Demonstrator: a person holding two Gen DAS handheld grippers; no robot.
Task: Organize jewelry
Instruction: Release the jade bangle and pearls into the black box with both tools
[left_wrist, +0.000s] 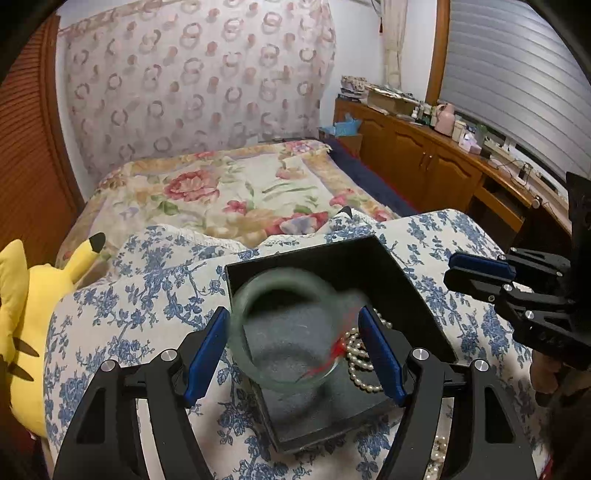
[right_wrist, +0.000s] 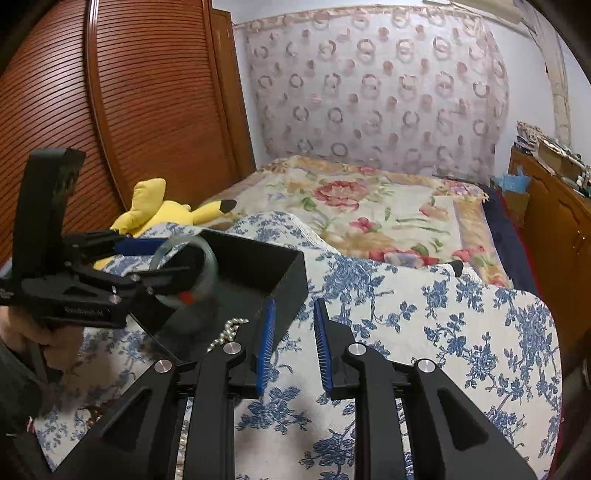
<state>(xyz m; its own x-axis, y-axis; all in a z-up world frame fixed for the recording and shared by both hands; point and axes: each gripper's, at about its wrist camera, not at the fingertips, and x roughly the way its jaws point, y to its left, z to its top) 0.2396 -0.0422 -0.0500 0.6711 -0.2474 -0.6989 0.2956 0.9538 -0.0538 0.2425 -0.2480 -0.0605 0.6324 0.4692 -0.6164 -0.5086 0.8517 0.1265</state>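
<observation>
A pale green jade bangle (left_wrist: 258, 291) with a red thread looks blurred between the blue pads of my left gripper (left_wrist: 293, 325), over the black jewelry box (left_wrist: 388, 266). The jaws stand wide and the bangle seems loose between them. A pearl strand (left_wrist: 360, 354) lies inside the box on its grey lining. In the right wrist view the bangle (right_wrist: 207, 254) hangs at the left gripper's tips above the box (right_wrist: 284, 280), with pearls (right_wrist: 227, 330) beside. My right gripper (right_wrist: 293, 317) is open and empty, to the right of the box over the blue floral cloth.
The box sits on a blue floral cushion (left_wrist: 147, 295) on a bed with a flowered blanket (left_wrist: 229, 184). A yellow plush toy (left_wrist: 33, 295) lies at the left. More pearls (left_wrist: 437, 454) lie by the cushion's near edge. A wooden cabinet (left_wrist: 424, 158) runs along the right.
</observation>
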